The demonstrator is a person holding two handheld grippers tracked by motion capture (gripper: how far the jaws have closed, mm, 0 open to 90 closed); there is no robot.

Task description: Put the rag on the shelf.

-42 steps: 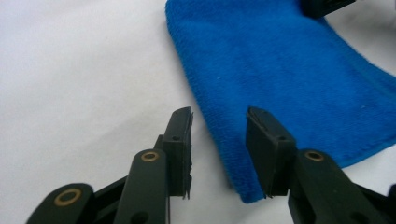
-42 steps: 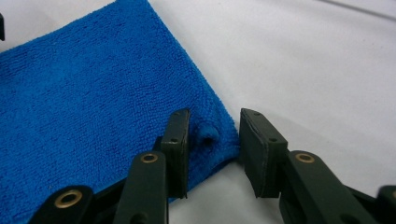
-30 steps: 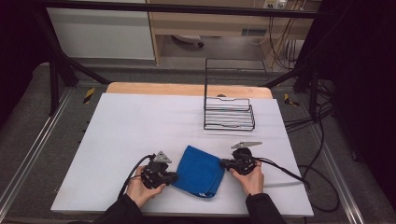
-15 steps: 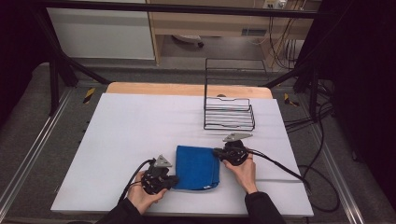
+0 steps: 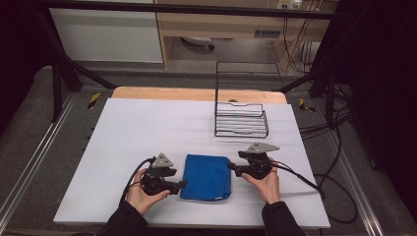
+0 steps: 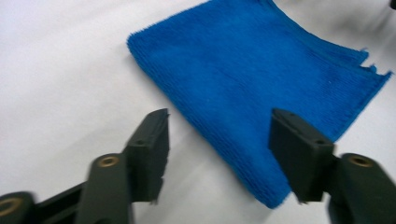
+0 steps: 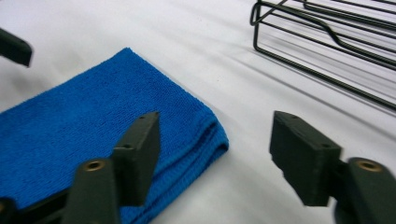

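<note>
The left hand-held gripper [image 5: 181, 185] sits at the left edge of the blue towel [image 5: 206, 177], and its jaws stand wide apart with nothing between them. The right hand-held gripper [image 5: 232, 167] sits at the towel's right edge, near the far corner, and its jaws are wide apart too and hold nothing.

The towel lies folded flat on the white bench [image 5: 147, 123], near the front edge, between the two hands. From the towel, the black wire rack [image 5: 241, 120] stands at about 1 o'clock, a bit away.

It looks like the folding is nearly done, or one more fold is coming. In the left gripper view, the thick folded edge of the towel [image 6: 261, 88] runs between the jaws toward the near corner. In the right gripper view, the rounded folded corner [image 7: 205, 135] lies just past the left jaw.

To do this step well, each gripper should come down low so that one jaw slides under all the layers and the other goes on top. Then squeeze gently but firmly, so no layer slips out. Both hands should lift together and move at the same speed, so the towel stays neat. Keep the edges lined up, and stay away from the rack at 1 o'clock.
</note>
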